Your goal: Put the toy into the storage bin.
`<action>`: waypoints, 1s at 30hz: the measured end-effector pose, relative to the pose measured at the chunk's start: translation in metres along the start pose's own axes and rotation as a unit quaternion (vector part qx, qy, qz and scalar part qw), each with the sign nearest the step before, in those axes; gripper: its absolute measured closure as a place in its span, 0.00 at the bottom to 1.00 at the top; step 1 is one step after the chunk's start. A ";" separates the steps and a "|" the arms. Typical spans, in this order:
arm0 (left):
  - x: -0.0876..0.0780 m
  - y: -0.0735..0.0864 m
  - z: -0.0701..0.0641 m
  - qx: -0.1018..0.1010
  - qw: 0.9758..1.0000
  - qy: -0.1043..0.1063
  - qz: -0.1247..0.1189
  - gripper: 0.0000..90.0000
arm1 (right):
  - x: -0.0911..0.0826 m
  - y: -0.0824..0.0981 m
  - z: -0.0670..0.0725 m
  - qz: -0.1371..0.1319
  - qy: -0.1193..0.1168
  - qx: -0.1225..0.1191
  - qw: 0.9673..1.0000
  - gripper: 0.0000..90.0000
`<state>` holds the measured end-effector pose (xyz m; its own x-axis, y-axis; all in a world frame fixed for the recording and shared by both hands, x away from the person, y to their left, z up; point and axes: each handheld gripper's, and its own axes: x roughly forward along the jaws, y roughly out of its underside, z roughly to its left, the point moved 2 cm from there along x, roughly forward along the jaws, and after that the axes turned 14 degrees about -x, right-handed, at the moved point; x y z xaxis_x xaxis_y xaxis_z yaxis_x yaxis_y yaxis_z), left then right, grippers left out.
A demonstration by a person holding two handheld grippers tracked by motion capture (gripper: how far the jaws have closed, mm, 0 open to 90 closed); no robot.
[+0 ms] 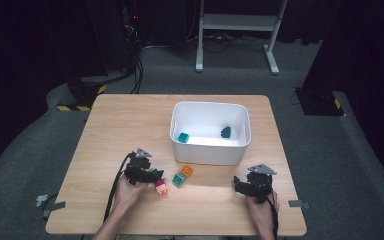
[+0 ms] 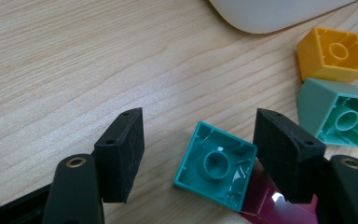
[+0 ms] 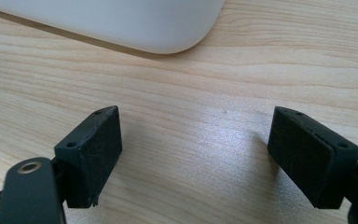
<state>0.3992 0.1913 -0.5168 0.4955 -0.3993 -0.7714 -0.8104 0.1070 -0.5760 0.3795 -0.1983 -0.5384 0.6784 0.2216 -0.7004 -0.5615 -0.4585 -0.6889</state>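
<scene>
Work in hand: loose toy blocks on the wooden table [image 1: 105, 130], apparently bound for the white bin [image 1: 210, 150].
Left gripper [image 2: 198, 149]: jaws spread, nothing pinched; they straddle the teal block [image 2: 214, 165] without pressing it.
Teal block: lies on the table between the left jaws, hollow underside up, much closer to the jaw on the right of the left gripper view, with a clear gap to the other. Square in plan, no long axis to speak of; sits turned at an angle to the pads.
Magenta block [image 2: 270, 205]: just beside the teal one, partly under the same jaw.
Green block [image 2: 338, 112] and orange block [image 2: 333, 53]: farther toward the bin, apart from the jaws.
Right gripper [image 3: 193, 156]: jaws spread wide over bare wood near the bin's corner.
Nearer hand: the left, plainly.
Bin contents: a teal piece [image 1: 183, 137] and a dark blue piece [image 1: 225, 132].
Judgement: closing would likely nudge the teal block sideways before it seats.
</scene>
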 end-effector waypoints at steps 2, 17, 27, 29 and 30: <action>0.000 0.000 0.002 -0.004 1.000 -0.001 -0.002 0.39 | 0.000 0.000 0.000 0.000 0.000 0.000 1.000 0.19; -0.003 0.009 0.017 -0.018 0.999 -0.027 -0.023 0.47 | 0.000 0.000 0.000 0.000 0.000 -0.001 1.000 0.19; -0.004 0.015 0.018 -0.019 0.999 -0.029 -0.042 0.61 | 0.000 0.000 0.000 0.000 0.000 0.000 1.000 0.19; -0.004 0.016 0.017 -0.017 0.998 -0.032 -0.046 0.63 | 0.000 0.000 0.000 0.000 0.000 0.000 1.000 0.19; -0.004 0.017 0.017 -0.014 0.998 -0.034 -0.049 0.63 | 0.000 0.000 0.000 0.000 0.000 0.000 1.000 0.19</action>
<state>0.3892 0.2102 -0.5283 0.5918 -0.3440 -0.7290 -0.7652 0.0448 -0.6423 0.3795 -0.1983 -0.5384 0.6782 0.2218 -0.7006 -0.5614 -0.4587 -0.6887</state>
